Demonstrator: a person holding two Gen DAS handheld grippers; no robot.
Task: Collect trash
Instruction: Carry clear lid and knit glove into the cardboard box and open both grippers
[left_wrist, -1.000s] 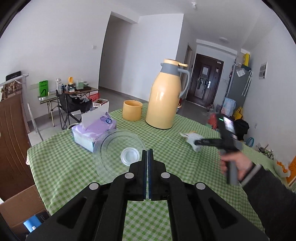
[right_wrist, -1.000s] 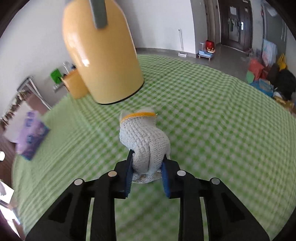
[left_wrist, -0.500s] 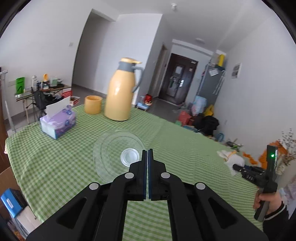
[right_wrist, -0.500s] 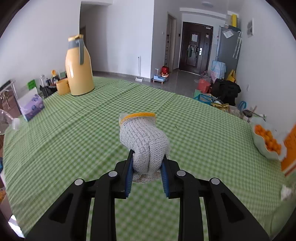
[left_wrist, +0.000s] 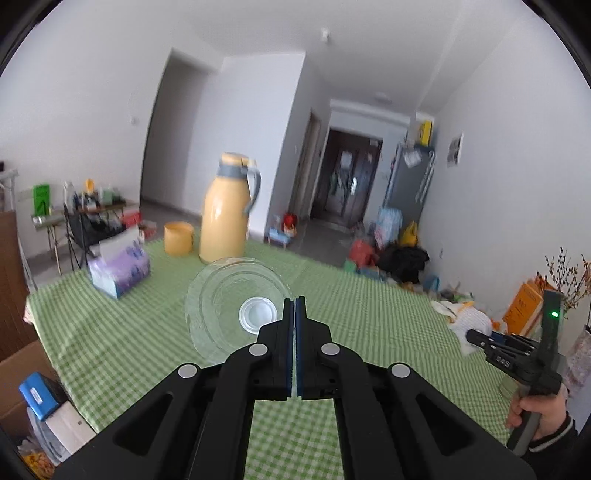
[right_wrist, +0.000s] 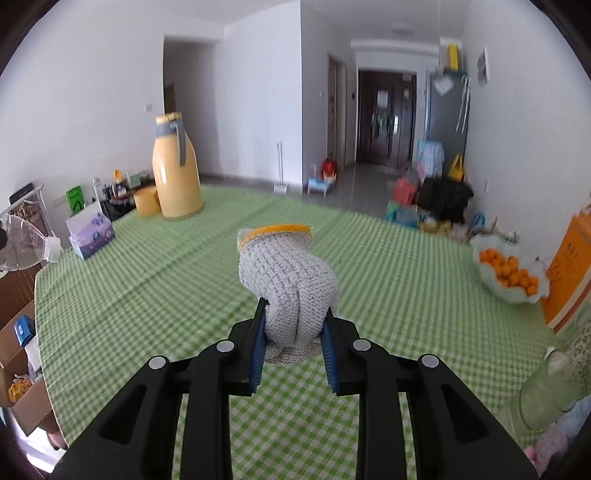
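Note:
My left gripper is shut, and a crushed clear plastic bottle with a white cap sticks out from its pads, held above the green checked table. The same bottle shows at the left edge of the right wrist view. My right gripper is shut on a grey-white knitted glove with a yellow cuff, lifted off the cloth. In the left wrist view the right gripper and the glove hang at the far right, with a hand on the handle.
A yellow thermos jug, a yellow cup and a purple tissue box stand at the table's far left. A bowl of oranges and an orange box stand at the right. Cardboard boxes stand on the floor at the left.
Both grippers have drawn back from the thermos jug and risen. The right one carried the glove far across the table. The bottle stayed in the left gripper.

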